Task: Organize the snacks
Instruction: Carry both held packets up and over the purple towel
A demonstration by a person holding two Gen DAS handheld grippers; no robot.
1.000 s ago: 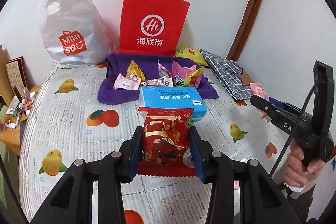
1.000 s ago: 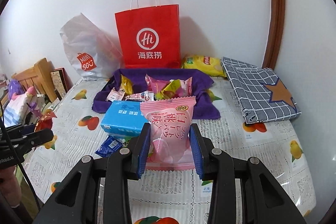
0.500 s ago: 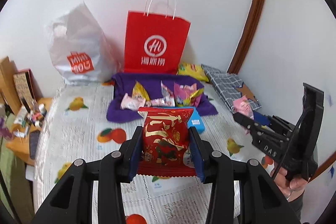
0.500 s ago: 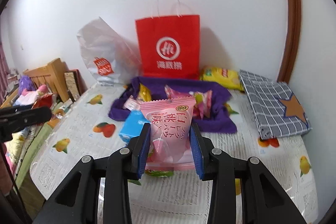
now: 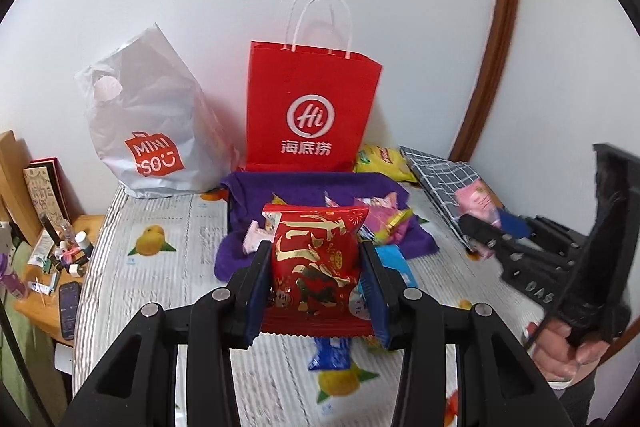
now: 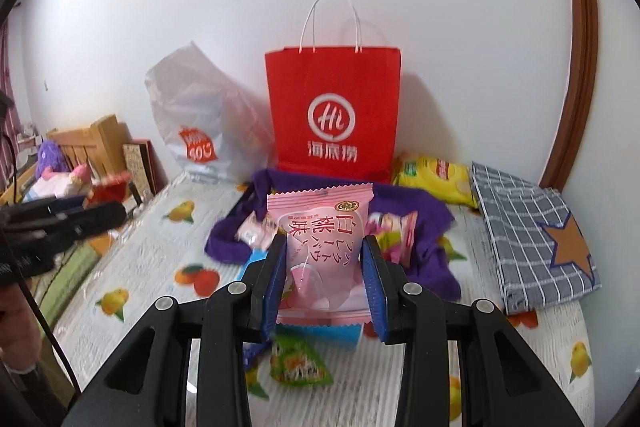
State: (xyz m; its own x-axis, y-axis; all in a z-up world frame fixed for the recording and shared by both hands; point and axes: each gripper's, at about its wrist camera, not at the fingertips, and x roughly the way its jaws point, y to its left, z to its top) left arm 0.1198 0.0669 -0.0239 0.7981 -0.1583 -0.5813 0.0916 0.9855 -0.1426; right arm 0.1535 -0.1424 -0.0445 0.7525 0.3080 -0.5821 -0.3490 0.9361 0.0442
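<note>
The left hand-held gripper is clamped on a red snack packet with gold lettering, held upright above the fruit-print bed cover; the right hand-held gripper grips a pink peach-flavour snack packet the same way, upright between its blue pads. Behind both, more snack packets lie heaped on a purple cloth; a red paper Haidilao bag stands against the wall, with a white Miniso plastic bag to its left and a yellow chip bag to its right; a blue box sits just in front of the cloth; a green triangular packet lies on the cover below the right hand-held gripper; a grey checked fabric with a star lies at the right.
</note>
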